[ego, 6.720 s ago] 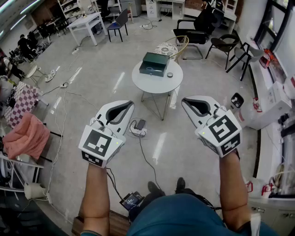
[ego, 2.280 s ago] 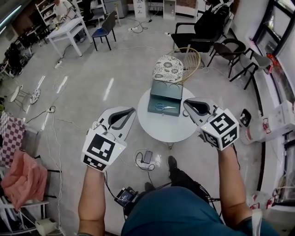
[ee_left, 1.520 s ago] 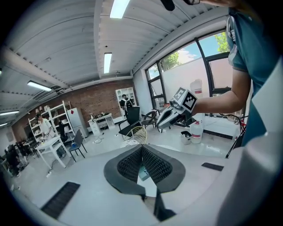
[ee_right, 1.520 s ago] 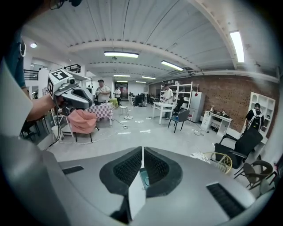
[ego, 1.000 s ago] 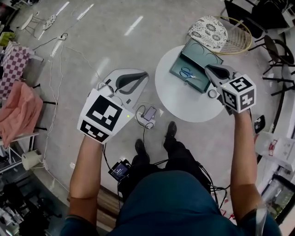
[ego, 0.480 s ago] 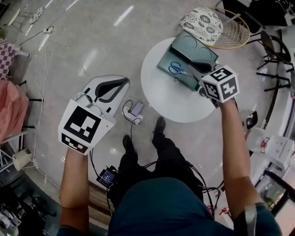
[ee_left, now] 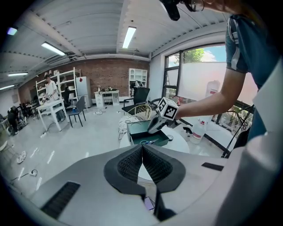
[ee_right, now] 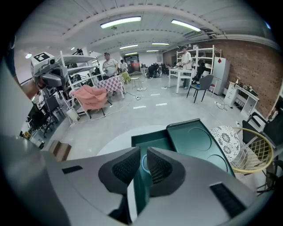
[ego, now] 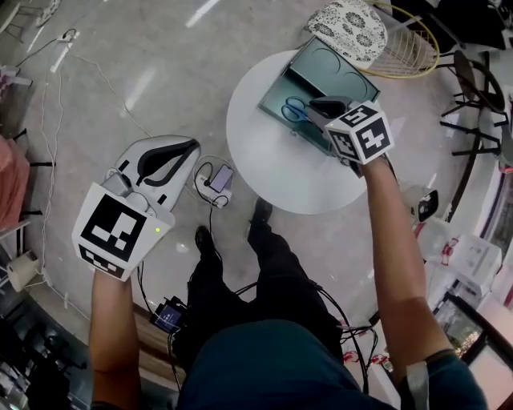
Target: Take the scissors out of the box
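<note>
- A round white table (ego: 272, 164) stands on a pale shiny floor, seen from above by the person holding the two grippers.
- An open dark green box (ego: 273, 99) sits on the far part of the table, with its lid (ego: 337, 72) laid back flat on the box's far side.
- The scissors (ego: 295, 108), which have blue handles, lie inside the box on its bottom.
- The right gripper (ego: 315, 105) reaches out over the box and points down into it, just above the scissors and apart from them.
- Its jaws stand a narrow gap apart and clamp nothing; one blue handle loop shows through the gap.
- The left gripper (ego: 191, 145) is held well away from the box, off the table's near left side and over the floor.
- Its jaws are pressed together with nothing between them.
- A wire chair with a patterned cushion (ego: 347, 20) stands just beyond the box.
- A power strip (ego: 215, 182) lies on the floor on the near left side of the box, by the left gripper.
</note>
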`<control>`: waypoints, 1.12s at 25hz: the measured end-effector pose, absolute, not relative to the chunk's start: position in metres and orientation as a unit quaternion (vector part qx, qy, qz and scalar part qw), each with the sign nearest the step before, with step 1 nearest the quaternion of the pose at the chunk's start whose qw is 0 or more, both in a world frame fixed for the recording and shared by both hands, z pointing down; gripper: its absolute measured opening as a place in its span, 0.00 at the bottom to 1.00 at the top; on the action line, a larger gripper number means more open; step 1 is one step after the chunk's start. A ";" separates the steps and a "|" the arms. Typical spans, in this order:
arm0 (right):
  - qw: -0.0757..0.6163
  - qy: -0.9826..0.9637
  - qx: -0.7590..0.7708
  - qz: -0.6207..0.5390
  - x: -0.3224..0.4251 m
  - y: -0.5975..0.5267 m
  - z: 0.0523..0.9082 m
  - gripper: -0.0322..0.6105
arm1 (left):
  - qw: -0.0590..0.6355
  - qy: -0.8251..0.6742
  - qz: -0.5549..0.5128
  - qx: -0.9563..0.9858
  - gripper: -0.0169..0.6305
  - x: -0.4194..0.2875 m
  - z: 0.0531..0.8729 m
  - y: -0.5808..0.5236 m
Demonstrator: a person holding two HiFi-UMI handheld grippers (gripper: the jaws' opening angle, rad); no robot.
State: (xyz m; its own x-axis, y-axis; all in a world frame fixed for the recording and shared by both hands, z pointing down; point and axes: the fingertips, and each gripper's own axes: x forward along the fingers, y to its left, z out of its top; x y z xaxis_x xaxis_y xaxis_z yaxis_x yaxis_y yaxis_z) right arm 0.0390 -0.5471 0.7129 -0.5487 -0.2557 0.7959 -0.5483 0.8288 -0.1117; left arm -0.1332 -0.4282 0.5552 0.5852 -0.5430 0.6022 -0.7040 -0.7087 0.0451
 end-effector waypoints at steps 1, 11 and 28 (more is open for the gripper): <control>0.418 -0.861 0.229 0.178 0.037 -0.549 0.722 0.11 | 0.145 -0.355 0.286 0.878 0.06 -0.134 0.562 -0.429; 0.454 -0.847 0.207 0.181 0.024 -0.566 0.796 0.26 | 0.177 -0.366 0.285 0.868 0.06 -0.146 0.619 -0.436; 0.537 -0.815 0.173 0.130 0.029 -0.573 0.872 0.26 | 0.212 -0.382 0.283 0.854 0.06 -0.149 0.674 -0.429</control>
State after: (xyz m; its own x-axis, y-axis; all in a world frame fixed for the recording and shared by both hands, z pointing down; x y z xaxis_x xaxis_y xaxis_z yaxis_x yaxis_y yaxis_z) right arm 0.0291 -0.5728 0.8724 -0.3622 -0.1428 0.9211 -0.4220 0.9062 -0.0254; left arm -0.1486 -0.4289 0.6740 0.5483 -0.5326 0.6448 -0.7721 -0.6186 0.1456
